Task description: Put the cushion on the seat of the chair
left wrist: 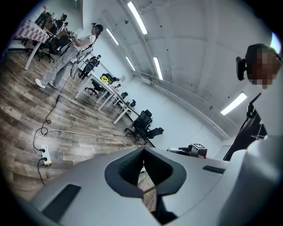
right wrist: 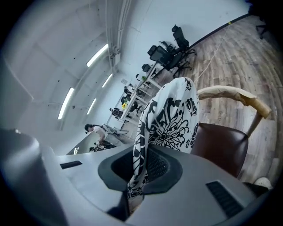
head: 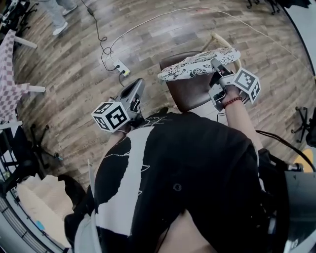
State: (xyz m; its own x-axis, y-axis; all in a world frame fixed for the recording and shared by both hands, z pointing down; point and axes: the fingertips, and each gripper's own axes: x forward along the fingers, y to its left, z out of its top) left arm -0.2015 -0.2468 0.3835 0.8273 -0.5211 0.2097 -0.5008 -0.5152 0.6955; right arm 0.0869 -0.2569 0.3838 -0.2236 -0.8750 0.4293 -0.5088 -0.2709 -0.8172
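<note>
The black-and-white flowered cushion (head: pixel 197 65) hangs over the brown seat of the chair (head: pixel 190 91), held up by its right edge. My right gripper (head: pixel 216 65) is shut on that edge. In the right gripper view the cushion (right wrist: pixel 170 114) runs up out of the right gripper (right wrist: pixel 140 165), with the chair seat (right wrist: pixel 221 143) and its tan back rail (right wrist: pixel 230 93) behind it. My left gripper (head: pixel 138 85) is left of the chair, apart from the cushion. In its own view the left gripper (left wrist: pixel 143 152) has its pads together with nothing between them.
A power strip (head: pixel 121 68) and its cables lie on the wood floor left of the chair. A checkered cloth (head: pixel 10 69) is at the far left, and a person's legs (head: pixel 57 15) at the top left. Desks and office chairs (left wrist: pixel 143 123) stand further off.
</note>
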